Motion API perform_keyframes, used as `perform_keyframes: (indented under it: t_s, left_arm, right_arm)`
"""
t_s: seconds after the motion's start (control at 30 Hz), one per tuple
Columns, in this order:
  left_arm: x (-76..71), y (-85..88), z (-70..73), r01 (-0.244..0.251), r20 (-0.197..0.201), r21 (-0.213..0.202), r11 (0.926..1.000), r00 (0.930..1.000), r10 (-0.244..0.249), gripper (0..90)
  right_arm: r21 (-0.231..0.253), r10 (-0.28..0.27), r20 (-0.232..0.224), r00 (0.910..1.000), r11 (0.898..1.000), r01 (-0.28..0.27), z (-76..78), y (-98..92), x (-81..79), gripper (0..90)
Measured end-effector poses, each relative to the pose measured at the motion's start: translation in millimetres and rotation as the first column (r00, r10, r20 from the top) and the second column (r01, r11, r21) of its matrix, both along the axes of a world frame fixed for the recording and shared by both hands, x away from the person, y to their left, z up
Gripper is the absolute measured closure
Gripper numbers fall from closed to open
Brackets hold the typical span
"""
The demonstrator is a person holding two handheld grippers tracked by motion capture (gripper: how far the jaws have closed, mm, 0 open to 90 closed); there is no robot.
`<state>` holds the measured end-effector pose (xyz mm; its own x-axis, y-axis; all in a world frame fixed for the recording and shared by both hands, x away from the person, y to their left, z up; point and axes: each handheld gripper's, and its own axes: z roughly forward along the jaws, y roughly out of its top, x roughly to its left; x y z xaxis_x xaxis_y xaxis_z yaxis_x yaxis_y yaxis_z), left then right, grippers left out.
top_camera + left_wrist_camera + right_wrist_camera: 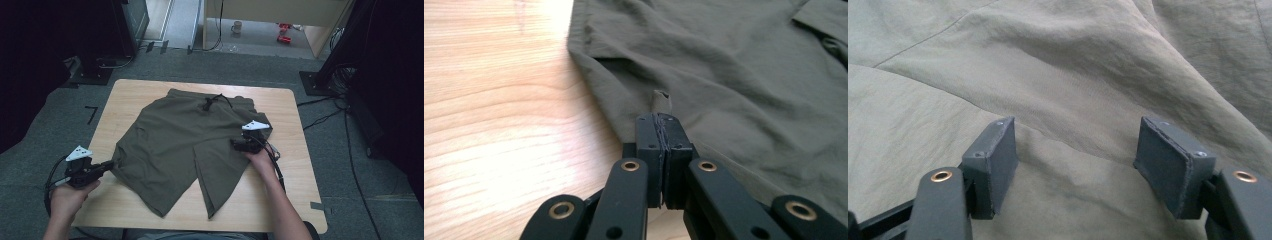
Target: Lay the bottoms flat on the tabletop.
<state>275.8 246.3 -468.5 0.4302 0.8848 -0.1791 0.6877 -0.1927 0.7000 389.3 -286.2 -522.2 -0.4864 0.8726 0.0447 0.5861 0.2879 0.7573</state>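
1. Shorts (175, 145), olive green, spread flat over the middle of wooden table (295, 200); waistband with dark drawstring (210, 102) at far edge, both legs pointing near.
2. Left gripper (107, 165) at the left leg's outer hem, pressed together; in the left gripper view, left gripper (664, 131) pinching a small fold of the shorts (734, 70) at that edge, bare table (489, 100) to its left.
3. Right gripper (237, 145) over the right leg, spread wide; in the right gripper view, right gripper (1075, 150) hovering above wrinkled fabric of the shorts (1058, 65), nothing between the pads.
4. Judged progress: early. One edge gripped, no fold made yet; right side not yet grasped, all folding or smoothing left.
5. Containers: none on the table; white mug (236, 27) on far floor, contents too small to tell.
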Motion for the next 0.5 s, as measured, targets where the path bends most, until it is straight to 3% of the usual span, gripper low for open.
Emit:
perform_keyframes:
  t_s: [0.13, 0.33, 0.5]
  left_arm:
    - [-2.9, 4.7, -3.1, -0.018, -0.013, -0.016, 0.9997, 0.9998, 0.018, 87.7]
    - [-5.4, 9.3, 5.9, -0.064, 0.049, -0.048, 0.9968, 0.9965, 0.067, 81.3]
    - [0.5, 0.3, 4.6, -0.054, 0.072, -0.028, 0.9981, 0.9958, 0.056, 76.7]
  right_arm:
    - [0.000, 0.000, 0.000, 1.0000, 1.000, 0.000, 0.0, 0.0, 0.0, 32.0]
    - [-0.001, -0.002, 0.001, 1.0000, 1.000, 0.002, 0.0, 0.2, 0.2, 31.9]
    - [-0.001, -0.003, 0.001, 1.0000, 1.000, 0.003, 0.0, 0.3, 0.2, 32.0]
